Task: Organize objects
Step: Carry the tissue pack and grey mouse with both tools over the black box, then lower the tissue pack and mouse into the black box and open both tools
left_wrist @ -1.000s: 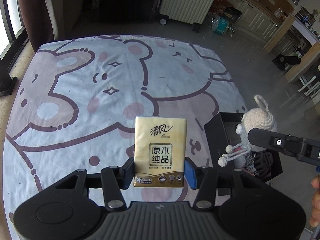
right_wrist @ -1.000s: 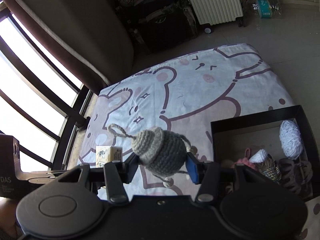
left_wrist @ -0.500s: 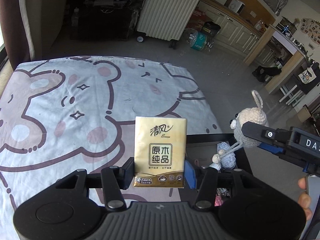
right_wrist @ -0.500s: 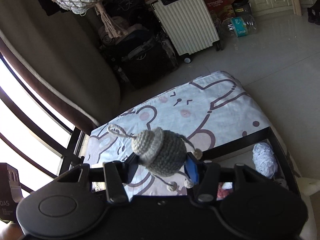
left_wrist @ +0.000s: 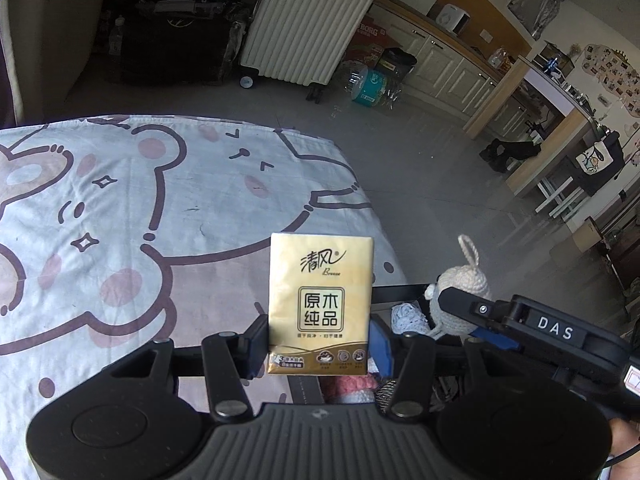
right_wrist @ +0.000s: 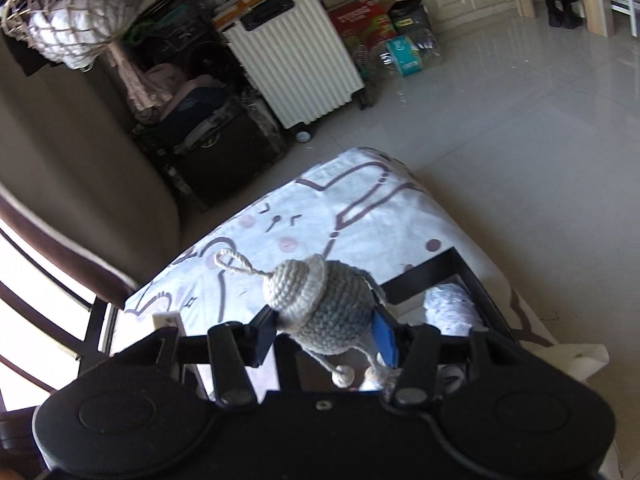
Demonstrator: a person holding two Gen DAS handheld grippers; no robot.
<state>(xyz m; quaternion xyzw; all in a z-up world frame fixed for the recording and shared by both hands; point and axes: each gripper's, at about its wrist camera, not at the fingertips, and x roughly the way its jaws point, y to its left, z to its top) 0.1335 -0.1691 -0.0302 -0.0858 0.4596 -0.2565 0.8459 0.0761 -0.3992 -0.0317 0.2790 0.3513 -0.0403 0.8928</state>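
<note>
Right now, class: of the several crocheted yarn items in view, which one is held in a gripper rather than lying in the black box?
The grey crocheted toy with the hanging loop, clamped in the right gripper; the other yarn pieces lie inside the black box.

Both claws have shifted rightward off the bear-print sheet (left_wrist: 120,208) toward the open black box (right_wrist: 452,268). Left claw (left_wrist: 318,344) with gold tissue packet (left_wrist: 320,304) now overhangs the box's near edge. Right claw (right_wrist: 326,332) with grey crocheted doll (right_wrist: 320,304) has rolled; the box now lies partly beneath it.
</note>
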